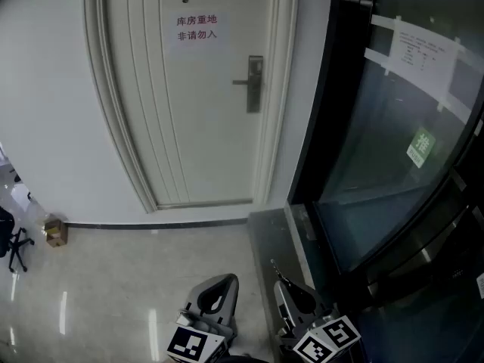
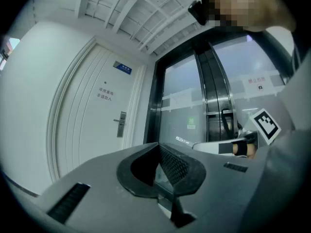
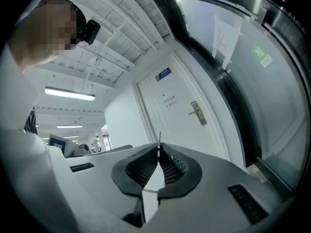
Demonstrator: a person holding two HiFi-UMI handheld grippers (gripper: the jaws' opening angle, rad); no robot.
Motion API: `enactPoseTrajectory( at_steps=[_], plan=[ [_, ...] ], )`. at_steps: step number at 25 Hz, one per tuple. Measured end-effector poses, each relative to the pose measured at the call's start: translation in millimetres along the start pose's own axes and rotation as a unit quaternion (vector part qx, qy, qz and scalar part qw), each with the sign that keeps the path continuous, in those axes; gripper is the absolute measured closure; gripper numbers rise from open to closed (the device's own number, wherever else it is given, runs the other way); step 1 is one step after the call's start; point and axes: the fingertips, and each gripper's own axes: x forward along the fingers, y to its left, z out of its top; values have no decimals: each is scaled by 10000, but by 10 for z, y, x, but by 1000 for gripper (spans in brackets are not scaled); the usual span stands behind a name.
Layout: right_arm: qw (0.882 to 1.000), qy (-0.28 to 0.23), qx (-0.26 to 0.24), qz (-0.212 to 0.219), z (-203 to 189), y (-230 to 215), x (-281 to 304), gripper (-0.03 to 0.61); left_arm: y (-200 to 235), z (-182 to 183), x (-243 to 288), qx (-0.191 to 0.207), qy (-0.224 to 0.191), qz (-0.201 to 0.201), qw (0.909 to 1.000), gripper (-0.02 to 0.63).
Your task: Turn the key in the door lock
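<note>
Well apart from the silver lever door lock (image 1: 255, 84), the right gripper (image 3: 159, 152) is pinching a thin metal key (image 3: 159, 140); the left gripper (image 2: 158, 149) is idling closed and empty. Inserting and turning are still waiting.

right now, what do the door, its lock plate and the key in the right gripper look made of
Door: painted white, with smooth matte panels; whether wood or metal lies underneath can't be told.
Lock plate: grey metal, judging by its dull sheen.
Key, pinched in the right gripper: a thin pale blade, likely metal.
</note>
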Motion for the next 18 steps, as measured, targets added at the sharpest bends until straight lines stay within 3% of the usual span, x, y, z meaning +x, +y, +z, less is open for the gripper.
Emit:
enactPoseTrajectory(
  at_steps=[18],
  plan=[
    [9998,28,151,-135,195,-616,2111,558,1651,206,1504,70,37,-274,9996,609]
  ],
)
